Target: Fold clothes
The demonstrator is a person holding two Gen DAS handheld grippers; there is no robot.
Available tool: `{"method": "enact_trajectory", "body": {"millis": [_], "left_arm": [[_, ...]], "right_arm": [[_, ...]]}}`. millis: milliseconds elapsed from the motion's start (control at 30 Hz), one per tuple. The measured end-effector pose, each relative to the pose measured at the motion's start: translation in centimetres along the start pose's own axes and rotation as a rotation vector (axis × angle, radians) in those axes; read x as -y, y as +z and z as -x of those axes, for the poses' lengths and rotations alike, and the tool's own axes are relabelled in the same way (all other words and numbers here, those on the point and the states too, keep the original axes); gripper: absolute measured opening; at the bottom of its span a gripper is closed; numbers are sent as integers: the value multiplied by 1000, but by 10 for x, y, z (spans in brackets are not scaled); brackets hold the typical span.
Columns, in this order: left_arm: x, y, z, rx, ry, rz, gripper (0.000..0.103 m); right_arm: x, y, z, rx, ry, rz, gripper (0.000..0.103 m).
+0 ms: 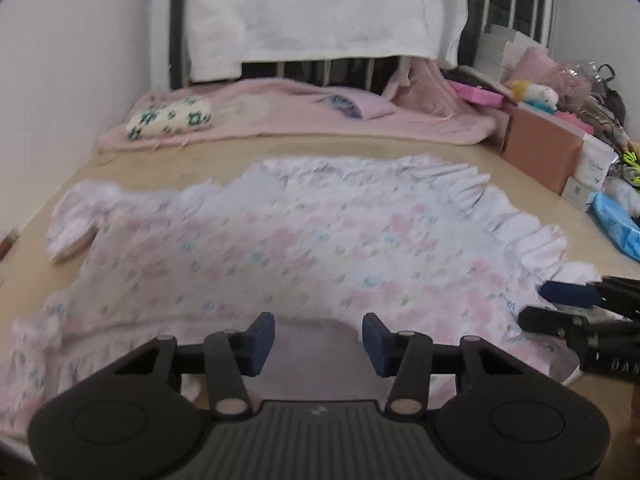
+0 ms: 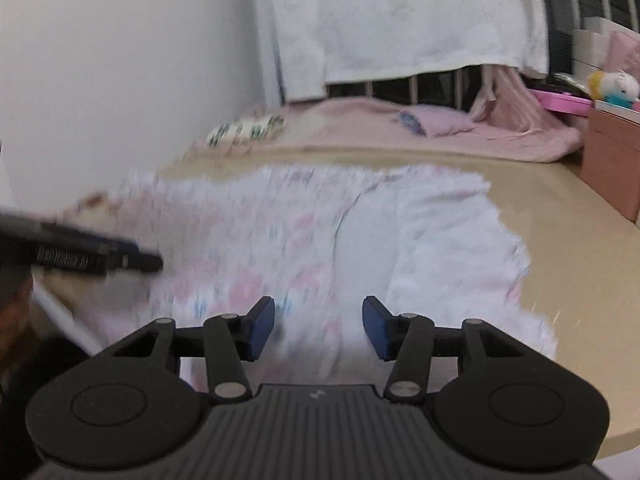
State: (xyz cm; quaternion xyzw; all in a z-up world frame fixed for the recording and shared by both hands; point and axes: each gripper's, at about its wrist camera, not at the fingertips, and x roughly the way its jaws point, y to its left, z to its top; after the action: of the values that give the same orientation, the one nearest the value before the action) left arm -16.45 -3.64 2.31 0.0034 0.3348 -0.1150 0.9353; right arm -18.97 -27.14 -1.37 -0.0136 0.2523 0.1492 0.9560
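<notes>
Your floral dress (image 1: 280,240) lies spread flat on the tan bed surface (image 1: 360,148), ruffled hem toward the right, a short sleeve sticking out at the left edge. Your left gripper (image 1: 318,344) hangs over the near edge of the dress, blue pads spread apart, nothing pinched between them. Your right gripper (image 2: 318,328) is over the hem side, pads also spread with only loose fabric below, no grip; its view is motion-blurred. Each gripper shows in the other's camera, near the dress's edge. Pink blanket (image 1: 304,116) and a flower-print pillow (image 1: 168,118) sit at the headboard end, cardboard box (image 1: 540,152) on the right.
</notes>
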Motion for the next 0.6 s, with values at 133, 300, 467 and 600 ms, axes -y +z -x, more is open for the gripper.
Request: {"method": "enact_trajectory", "body": {"millis": [133, 300, 467, 600], "left_arm": [[-10, 7, 12, -60, 41, -8, 47], [-29, 90, 63, 85, -124, -180, 67], [-3, 181, -3, 4, -203, -576, 76], [29, 207, -94, -61, -253, -705, 76]], "right_arm": [[-2, -4, 17, -1, -116, -25, 49], [-12, 13, 60, 28, -5, -233, 49], [-18, 1, 62, -124, 163, -455, 49], [-23, -14, 49, -118, 120, -625, 49]]}}
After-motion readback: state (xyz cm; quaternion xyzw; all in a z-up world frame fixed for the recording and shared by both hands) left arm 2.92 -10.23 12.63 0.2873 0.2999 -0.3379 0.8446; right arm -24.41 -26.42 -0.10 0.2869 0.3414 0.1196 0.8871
